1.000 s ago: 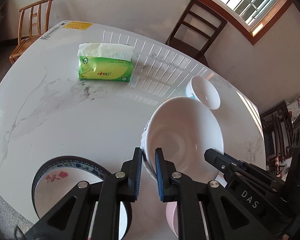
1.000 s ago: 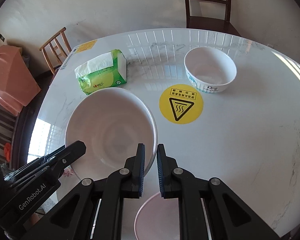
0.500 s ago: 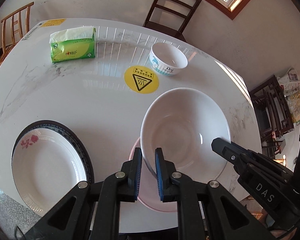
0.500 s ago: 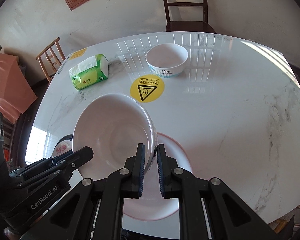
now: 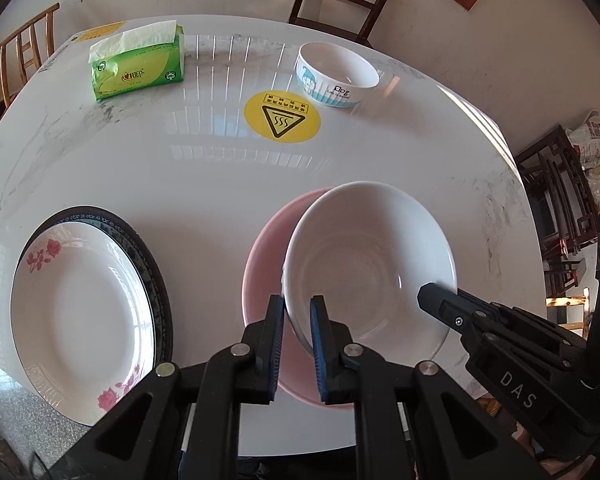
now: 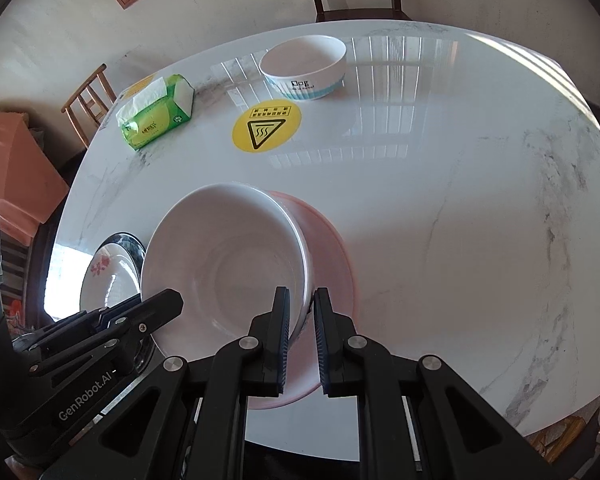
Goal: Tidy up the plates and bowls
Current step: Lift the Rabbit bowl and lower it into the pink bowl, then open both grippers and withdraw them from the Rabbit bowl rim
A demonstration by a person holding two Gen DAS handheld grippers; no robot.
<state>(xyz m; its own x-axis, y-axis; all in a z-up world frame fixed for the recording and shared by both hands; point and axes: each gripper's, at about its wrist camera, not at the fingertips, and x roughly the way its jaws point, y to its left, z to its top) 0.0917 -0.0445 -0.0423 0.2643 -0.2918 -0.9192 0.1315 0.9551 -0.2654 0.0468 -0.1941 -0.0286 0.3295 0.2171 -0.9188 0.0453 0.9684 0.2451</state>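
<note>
White marble counter (image 5: 180,168) w/ grey veining, plaster walls and dark wooden chairs behind it. Big white bowl (image 5: 370,264) sits tilted over the pink plate (image 5: 260,264) at the near edge, gripped on both sides. Left gripper (image 5: 296,316) has its fingers clamped on the bowl's near-left rim; right gripper (image 6: 302,312) has its fingers clamped on the near-right rim, one finger inside the bowl, the other outside. In the right wrist view the bowl (image 6: 224,256) covers the left part of the pink plate (image 6: 332,256); whether its base touches the plate can't be told.

Left of that, near edge: white plate w/ red flowers (image 5: 80,304) stacked on a dark blue-rimmed plate (image 5: 156,276), well apart from the pink one.

Far side: small white bowl w/ blue print (image 5: 338,76), upright, just beside a round yellow warning sticker (image 5: 282,116). Green tissue pack (image 5: 138,68) far left, tissue poking out the top, a yellow label (image 5: 98,32) on the counter beyond it.
</note>
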